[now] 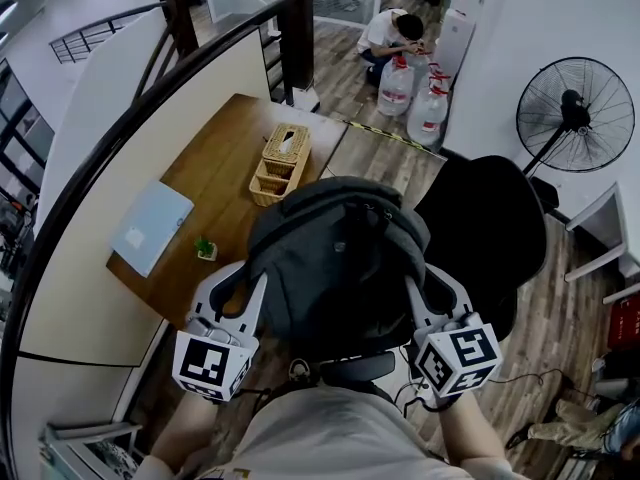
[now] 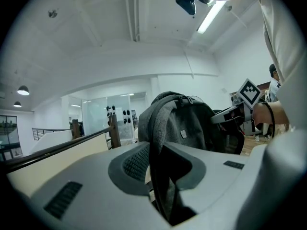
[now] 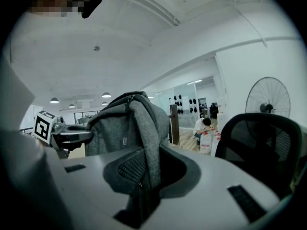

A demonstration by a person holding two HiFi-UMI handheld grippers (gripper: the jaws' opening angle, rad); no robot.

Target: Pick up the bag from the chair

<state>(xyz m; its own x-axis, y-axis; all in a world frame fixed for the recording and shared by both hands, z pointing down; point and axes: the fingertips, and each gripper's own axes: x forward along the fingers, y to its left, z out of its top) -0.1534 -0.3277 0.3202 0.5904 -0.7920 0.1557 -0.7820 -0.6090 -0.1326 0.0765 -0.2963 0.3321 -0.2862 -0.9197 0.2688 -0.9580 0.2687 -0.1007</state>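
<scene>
Bag (image 1: 335,263) between left gripper (image 1: 240,296), right gripper (image 1: 436,298)

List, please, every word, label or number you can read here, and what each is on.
Nothing is legible.
Badge on the bag: too small to read.
Water jugs: labels too small to read.
Marker cubes: square patterns only, no letters.

A wicker tissue box (image 1: 287,144) and wicker tray (image 1: 270,185) sit touching along the right edge of the wooden bench (image 1: 222,158). A pale flat pad (image 1: 152,226) lies at its left edge, with a small green plant (image 1: 206,249) near the front edge. Beyond the far right corner, a crouching person (image 1: 392,34) is beside water jugs (image 1: 412,96), and a standing fan (image 1: 575,116) is further right.
</scene>
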